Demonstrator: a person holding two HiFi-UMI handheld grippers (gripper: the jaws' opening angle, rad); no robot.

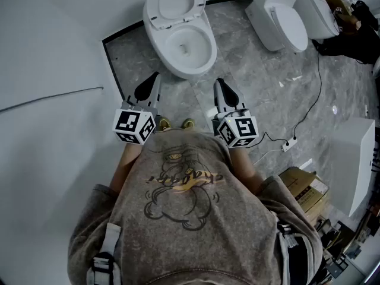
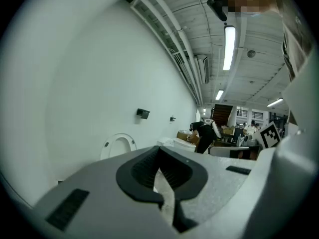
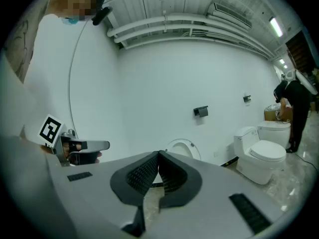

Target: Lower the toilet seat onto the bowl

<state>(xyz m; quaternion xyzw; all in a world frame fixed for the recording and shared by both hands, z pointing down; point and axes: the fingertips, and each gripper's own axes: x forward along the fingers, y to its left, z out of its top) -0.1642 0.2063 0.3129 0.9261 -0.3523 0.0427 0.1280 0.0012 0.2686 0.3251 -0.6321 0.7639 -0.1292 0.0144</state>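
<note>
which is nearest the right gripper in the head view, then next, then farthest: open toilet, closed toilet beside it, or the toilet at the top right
1. Open toilet, just ahead of the right gripper, seat raised.
2. Closed toilet, off to the right.
3. Top-right toilet, farther right, past the closed one.

No wording can be read with certainty. The person's sweatshirt [image 1: 178,189] carries yellow script lettering across a cartoon figure, upside down in the head view and too small to make out. The two marker cubes [image 1: 135,126] show only black-and-white square patterns, no letters.
</note>
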